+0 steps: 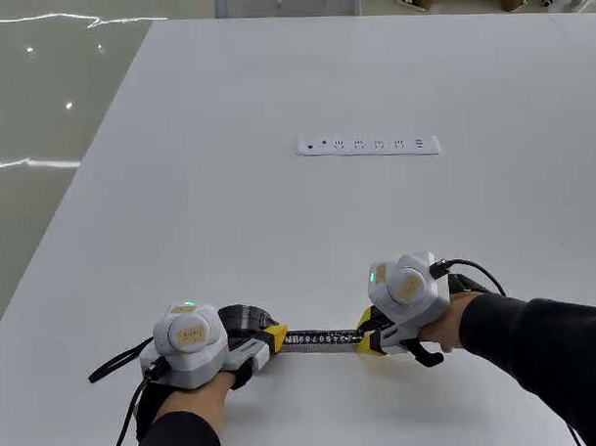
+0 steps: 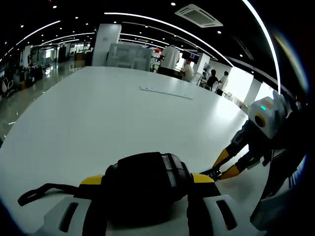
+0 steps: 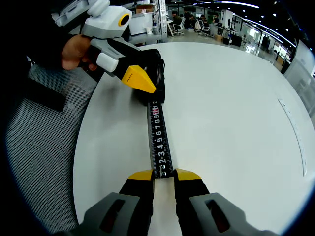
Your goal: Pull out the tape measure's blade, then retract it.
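A black tape measure case (image 1: 245, 321) rests on the white table (image 1: 308, 223) near its front edge, with my left gripper (image 1: 268, 339) shut on it. The left gripper view has the case (image 2: 145, 184) big between the jaws, a black wrist strap (image 2: 44, 191) trailing to its left. A short run of numbered blade (image 1: 322, 338) stretches rightward from the case to my right gripper (image 1: 366, 340), which is shut on the blade's end. Along the blade (image 3: 158, 140) in the right gripper view, printed numbers run to about 12, and the pinching point (image 3: 162, 175) sits at the tip.
A white power strip (image 1: 368, 145) lies flat at mid-table, well beyond both grippers. The table's left edge drops to a glossy floor (image 1: 40, 115). A mesh chair (image 3: 34, 147) is below the table's near edge. People stand at desks in the background (image 2: 172, 59).
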